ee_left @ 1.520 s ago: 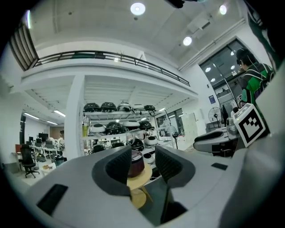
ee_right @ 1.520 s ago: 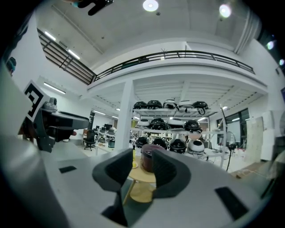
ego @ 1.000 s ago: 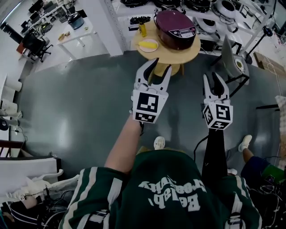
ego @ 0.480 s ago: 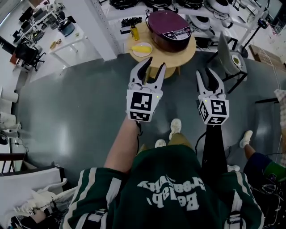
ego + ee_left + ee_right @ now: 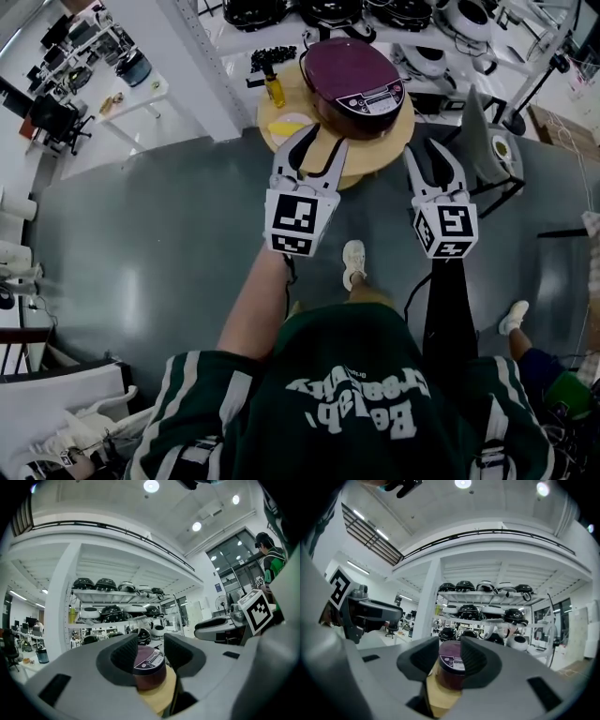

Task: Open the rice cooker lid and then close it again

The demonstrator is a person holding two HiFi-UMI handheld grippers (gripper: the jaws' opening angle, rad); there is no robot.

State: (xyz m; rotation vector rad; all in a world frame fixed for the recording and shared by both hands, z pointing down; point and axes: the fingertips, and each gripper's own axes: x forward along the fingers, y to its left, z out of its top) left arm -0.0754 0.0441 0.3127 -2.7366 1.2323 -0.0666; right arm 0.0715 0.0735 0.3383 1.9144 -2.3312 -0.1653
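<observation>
A maroon rice cooker (image 5: 354,84) with its lid down stands on a round wooden table (image 5: 389,148) ahead of me. My left gripper (image 5: 322,139) is open and empty, its tips over the table's near edge, just short of the cooker. Right of it, my right gripper (image 5: 432,150) is open and empty too, beside the table's right rim. In the left gripper view the rice cooker (image 5: 149,667) shows between the open jaws of the left gripper (image 5: 151,651), still some way off. The right gripper (image 5: 450,656) frames the rice cooker (image 5: 451,670) the same way.
A yellow bottle (image 5: 274,89) and a plate with something yellow (image 5: 289,122) share the table's left side. Shelves with several more cookers (image 5: 375,11) stand behind it. A white pillar (image 5: 202,66) is at the left, a stand with a bowl (image 5: 492,136) at the right.
The table and cooker have come closer and lower in the head view as I walked up. Both grippers moved forward together and now reach the table's edge.
</observation>
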